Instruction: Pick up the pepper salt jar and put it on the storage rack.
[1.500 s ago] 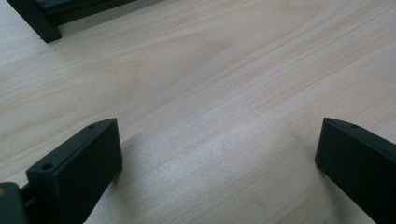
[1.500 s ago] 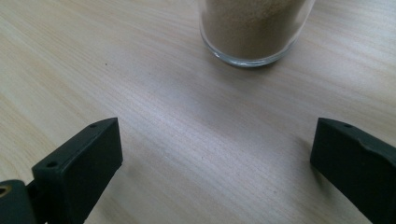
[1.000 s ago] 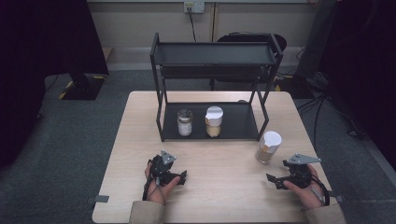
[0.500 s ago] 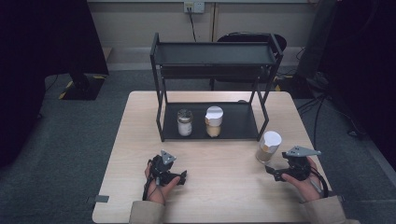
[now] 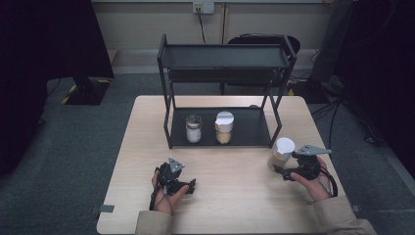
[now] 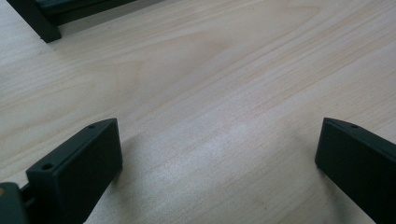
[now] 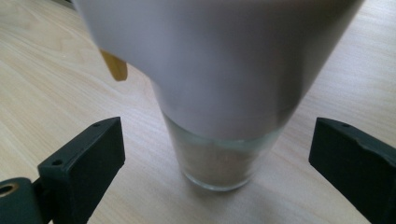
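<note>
1. One table of pale wood lies before me, and everything else stands on it or hangs over it.
2. One black rack with two shelves stands on the far half of the table; its upper shelf is bare, and its near left leg shows at the top left of my left gripper view.
3. Three jars in all. Two stand side by side on the rack's lower shelf: a clear jar with a dark lid on the left, and a white-lidded jar with tan contents just right of it.
4. The third jar stands on the table itself, near the rack's right front leg. It has a white lid and a glass body with tan grains in it.
5. Two tongs, one in each of my hands. My right tongs are at the near right; the jaws are spread wide, one on each side of the third jar's base and touching neither side.
6. My left tongs are at the near left, well apart from all three jars; the jaws are spread wide over bare wood with nothing between them.
</note>
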The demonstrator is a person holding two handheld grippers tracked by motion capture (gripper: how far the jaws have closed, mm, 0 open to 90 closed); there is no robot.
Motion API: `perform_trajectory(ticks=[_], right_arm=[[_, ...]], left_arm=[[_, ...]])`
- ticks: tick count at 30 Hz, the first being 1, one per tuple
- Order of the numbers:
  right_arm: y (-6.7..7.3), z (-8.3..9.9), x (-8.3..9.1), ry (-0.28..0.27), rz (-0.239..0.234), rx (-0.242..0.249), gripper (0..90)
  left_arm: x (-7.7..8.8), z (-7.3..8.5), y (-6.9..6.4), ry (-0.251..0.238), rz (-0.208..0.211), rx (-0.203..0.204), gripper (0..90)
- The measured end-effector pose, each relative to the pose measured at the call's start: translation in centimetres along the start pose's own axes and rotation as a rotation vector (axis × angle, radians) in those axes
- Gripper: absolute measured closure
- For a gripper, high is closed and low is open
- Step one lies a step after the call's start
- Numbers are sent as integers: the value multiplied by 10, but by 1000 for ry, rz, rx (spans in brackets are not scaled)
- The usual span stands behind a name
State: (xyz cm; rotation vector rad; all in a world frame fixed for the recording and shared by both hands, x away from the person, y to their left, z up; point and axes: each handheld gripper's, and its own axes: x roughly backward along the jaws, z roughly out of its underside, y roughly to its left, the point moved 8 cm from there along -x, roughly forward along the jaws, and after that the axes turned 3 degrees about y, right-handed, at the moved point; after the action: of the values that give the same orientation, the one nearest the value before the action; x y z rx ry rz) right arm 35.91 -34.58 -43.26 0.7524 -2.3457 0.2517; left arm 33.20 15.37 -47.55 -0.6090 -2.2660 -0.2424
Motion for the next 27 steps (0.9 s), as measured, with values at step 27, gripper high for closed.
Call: perform_trajectory(ticks=[27], right_arm=[[-4,-1,-13,-70,-13,1,235]], left_arm=[[0,0,0,0,0,0,1]])
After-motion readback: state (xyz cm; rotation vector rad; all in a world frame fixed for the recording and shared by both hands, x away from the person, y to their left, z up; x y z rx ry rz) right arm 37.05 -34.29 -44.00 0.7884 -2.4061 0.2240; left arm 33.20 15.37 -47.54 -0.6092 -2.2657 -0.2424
